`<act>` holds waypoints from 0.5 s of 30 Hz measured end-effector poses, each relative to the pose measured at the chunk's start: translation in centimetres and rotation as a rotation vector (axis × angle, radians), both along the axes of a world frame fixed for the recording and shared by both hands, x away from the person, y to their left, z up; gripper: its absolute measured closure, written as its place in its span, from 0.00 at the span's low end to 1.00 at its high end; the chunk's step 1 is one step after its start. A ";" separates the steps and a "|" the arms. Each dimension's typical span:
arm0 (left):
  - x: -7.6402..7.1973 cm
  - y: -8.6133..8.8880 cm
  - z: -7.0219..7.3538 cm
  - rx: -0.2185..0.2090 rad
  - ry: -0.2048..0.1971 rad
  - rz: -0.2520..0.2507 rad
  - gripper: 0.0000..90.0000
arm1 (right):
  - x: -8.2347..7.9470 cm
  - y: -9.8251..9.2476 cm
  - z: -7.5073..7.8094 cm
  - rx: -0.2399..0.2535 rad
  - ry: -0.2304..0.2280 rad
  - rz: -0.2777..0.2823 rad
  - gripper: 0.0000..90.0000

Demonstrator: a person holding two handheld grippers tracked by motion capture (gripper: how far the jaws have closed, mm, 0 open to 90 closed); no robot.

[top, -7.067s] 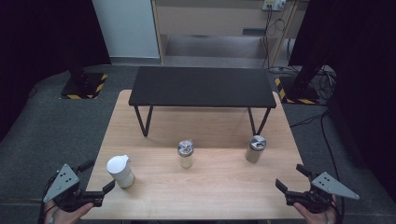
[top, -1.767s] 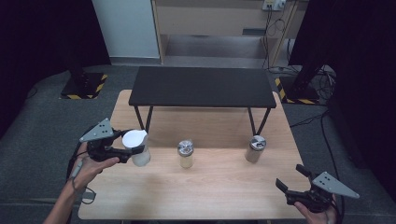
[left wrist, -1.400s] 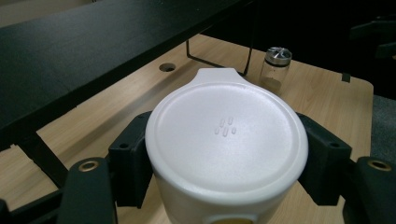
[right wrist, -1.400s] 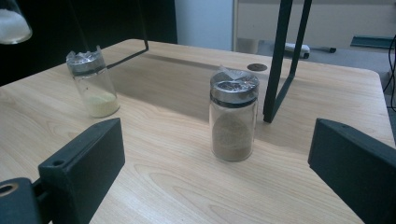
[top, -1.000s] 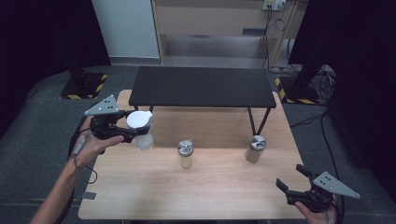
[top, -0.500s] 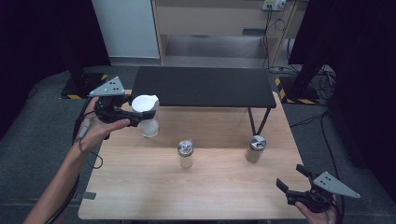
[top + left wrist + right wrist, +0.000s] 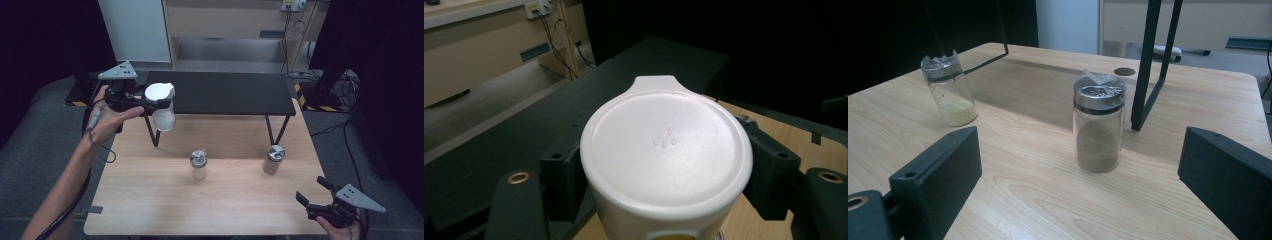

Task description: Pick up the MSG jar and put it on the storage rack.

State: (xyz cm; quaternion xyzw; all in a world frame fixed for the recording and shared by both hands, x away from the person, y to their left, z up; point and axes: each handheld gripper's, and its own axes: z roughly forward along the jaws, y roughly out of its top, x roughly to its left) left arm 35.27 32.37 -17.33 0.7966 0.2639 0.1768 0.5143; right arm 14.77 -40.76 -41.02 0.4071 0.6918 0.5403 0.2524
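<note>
My left gripper is shut on a white lidded container, held upright in the air by the left end of the black shelf. From above, the container's white lid sits between the jaws, over the shelf's dark top. Two glass shaker jars stand on the wooden table: one with yellow powder in the middle, one with brown powder to the right. My right gripper rests open at the table's near right corner, its jaws wide around empty air, facing the brown jar and the yellow jar.
The black shelf stands on thin metal legs at the back half of the table. A leg rises just behind the brown jar. Cabinets and cables lie beyond the table on the floor.
My left gripper has lifted the white container up and toward the back, from beside the shelf's left leg to the level of the shelf top. The right gripper has stayed put.
</note>
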 end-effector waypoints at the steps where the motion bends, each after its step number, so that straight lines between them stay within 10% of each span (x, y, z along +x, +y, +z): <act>1: 0.2 -0.1 0.2 -0.001 0.003 0.004 0.33 | 0.0 0.0 0.0 0.000 0.000 0.000 0.05; 15: 2.5 -1.5 1.1 -0.004 0.001 0.119 0.33 | 0.0 -0.1 0.0 0.006 0.003 0.001 0.05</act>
